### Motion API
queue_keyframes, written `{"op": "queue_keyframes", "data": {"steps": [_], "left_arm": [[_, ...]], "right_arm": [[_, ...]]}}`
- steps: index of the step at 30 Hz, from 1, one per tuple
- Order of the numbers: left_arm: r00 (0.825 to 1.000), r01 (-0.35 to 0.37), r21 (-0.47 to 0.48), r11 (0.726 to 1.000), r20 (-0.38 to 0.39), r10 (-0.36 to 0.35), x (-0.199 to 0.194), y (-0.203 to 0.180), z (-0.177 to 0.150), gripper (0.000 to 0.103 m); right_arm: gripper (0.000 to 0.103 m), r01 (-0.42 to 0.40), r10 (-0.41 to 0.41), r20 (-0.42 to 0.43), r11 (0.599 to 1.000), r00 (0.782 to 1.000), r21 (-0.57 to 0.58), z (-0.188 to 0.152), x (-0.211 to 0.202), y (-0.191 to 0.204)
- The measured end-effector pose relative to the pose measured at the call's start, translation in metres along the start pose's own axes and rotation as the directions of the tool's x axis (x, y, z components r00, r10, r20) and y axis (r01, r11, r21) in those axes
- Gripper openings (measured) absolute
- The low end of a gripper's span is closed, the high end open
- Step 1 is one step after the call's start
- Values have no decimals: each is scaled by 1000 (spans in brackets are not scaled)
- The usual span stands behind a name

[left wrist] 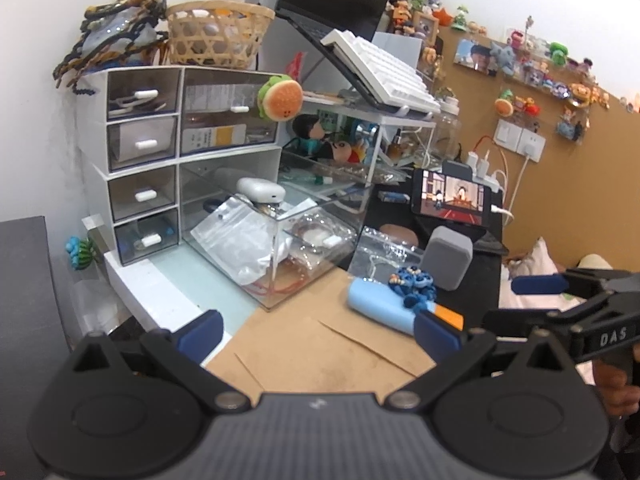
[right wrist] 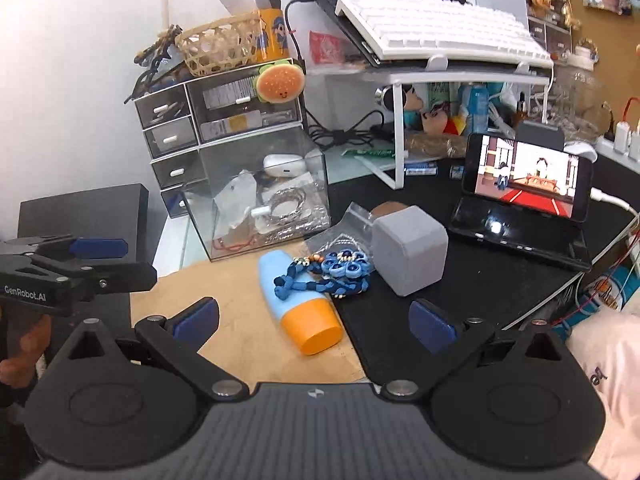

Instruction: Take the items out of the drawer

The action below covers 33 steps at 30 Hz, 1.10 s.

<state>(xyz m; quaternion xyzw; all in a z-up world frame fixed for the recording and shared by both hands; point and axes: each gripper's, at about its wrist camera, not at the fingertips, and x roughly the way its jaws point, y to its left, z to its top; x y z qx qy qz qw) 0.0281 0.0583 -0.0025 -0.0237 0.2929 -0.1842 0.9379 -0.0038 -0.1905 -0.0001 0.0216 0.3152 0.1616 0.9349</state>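
A clear drawer (left wrist: 276, 256) (right wrist: 260, 196) is pulled out of the white drawer unit (left wrist: 144, 152) (right wrist: 176, 136). It holds a white earbud case (left wrist: 260, 190) (right wrist: 285, 165), plastic bags and a bracelet. On the desk beside it lie a blue and orange tube (left wrist: 384, 304) (right wrist: 300, 300), a blue knotted charm (left wrist: 412, 284) (right wrist: 336, 272) and a grey box (left wrist: 446, 258) (right wrist: 408, 252). My left gripper (left wrist: 318, 332) is open and empty, in front of the drawer. My right gripper (right wrist: 314, 320) is open and empty, just short of the tube.
A phone (left wrist: 452, 198) (right wrist: 524, 176) plays video on a stand at right. A white keyboard (left wrist: 380, 72) (right wrist: 436, 28) sits on a raised shelf behind. A wicker basket (left wrist: 218, 34) (right wrist: 216, 44) and a burger plush (left wrist: 280, 96) (right wrist: 280, 80) top the drawer unit. A black box (right wrist: 84, 212) stands left.
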Motion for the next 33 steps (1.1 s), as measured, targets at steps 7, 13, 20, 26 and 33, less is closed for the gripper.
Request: {"op": "queue_keyframes", "data": {"steps": [7,13,20,26,33], "left_arm": [[1000,-21,19,1000,-10,21,4,-6,-2,103],[1000,-29,17,999,0,29,-1,-4,-3,103],[999,-38,9,999,-3,38,-1,0,-4,103],[999,-47,21,999,-13,48,0,-2,-4,103],[997,-79,42,996,-19,80,2,-4,-6,103]], "right_arm": [[103,-9,10,34,1000,999,-3,-10,4,-2],[103,-44,43,50,999,998,10,-18,9,-1],[103,-39,40,74,999,996,-12,-16,8,9],[103,-40,39,93,999,995,9,-17,8,9],[103,-37,38,87,999,995,-11,-19,6,11]]}}
